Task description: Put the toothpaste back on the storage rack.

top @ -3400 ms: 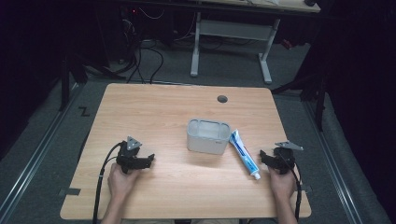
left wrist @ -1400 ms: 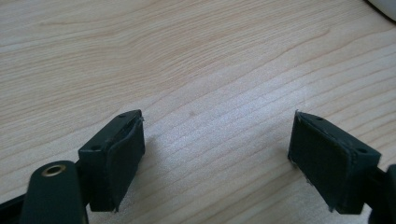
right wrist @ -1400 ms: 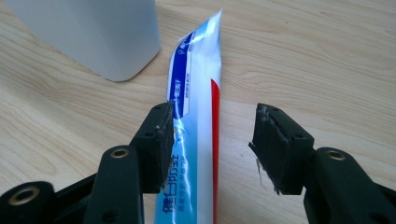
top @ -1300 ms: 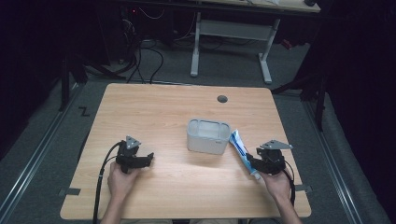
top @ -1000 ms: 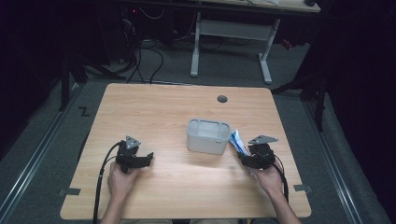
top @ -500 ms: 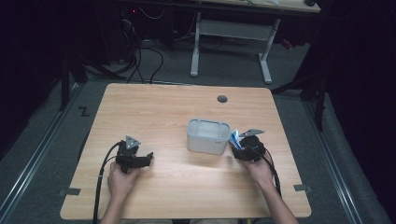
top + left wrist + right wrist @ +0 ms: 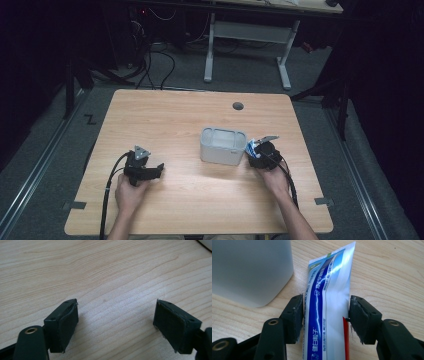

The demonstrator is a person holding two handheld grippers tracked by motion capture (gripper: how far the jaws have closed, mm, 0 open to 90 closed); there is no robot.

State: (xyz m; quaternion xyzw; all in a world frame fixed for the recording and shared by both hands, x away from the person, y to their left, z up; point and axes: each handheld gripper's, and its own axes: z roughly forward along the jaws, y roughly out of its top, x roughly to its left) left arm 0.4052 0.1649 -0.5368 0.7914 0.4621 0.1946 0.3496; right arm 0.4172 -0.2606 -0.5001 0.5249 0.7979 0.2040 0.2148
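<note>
Your right gripper [image 7: 325, 315] straddles the tube [image 7: 329, 297], which lies flat on the table [image 7: 165, 120] just beside the box [image 7: 223, 146]. Its jaws have just been closing and now touch both edges, across the long axis. Your left gripper [image 7: 116, 322] rests wide, well apart.

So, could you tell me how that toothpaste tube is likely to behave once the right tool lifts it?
The toothpaste tube looks soft and flat, so it will probably dent and sag beyond the pads at its edges. Its glossy skin may slip. Lying flat on the table, it seems unlikely to roll.
</note>
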